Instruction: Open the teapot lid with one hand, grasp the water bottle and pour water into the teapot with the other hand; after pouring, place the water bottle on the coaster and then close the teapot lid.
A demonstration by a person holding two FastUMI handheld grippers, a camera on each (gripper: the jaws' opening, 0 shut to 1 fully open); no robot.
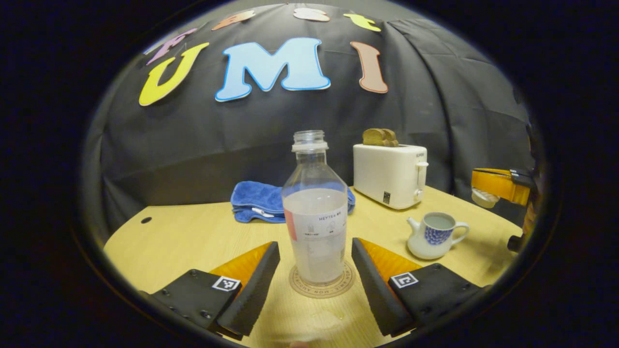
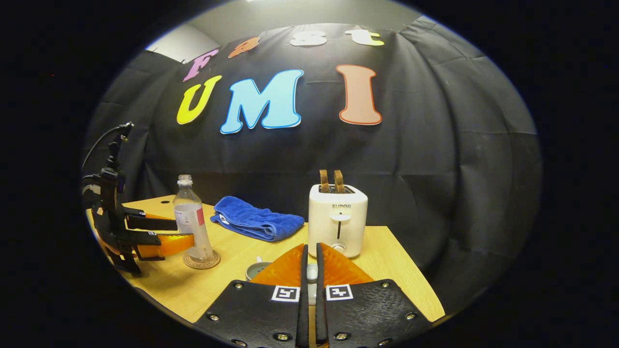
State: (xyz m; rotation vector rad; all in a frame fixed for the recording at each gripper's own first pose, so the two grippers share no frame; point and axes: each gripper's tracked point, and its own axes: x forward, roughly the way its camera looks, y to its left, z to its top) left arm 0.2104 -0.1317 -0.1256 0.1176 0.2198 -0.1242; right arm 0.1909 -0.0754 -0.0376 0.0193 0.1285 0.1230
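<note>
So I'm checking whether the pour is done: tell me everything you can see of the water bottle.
The water bottle is clear plastic, uncapped, with a threaded neck and a label with a red edge. It holds cloudy liquid to about mid-height. It stands upright on the round coaster on the wooden table, in front of the blue towel. The left gripper is open, a finger at each side of the bottle, neither touching it.

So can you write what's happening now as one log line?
water bottle: on coaster | left claw: open | right claw: holding lid | teapot: uncovered
</note>
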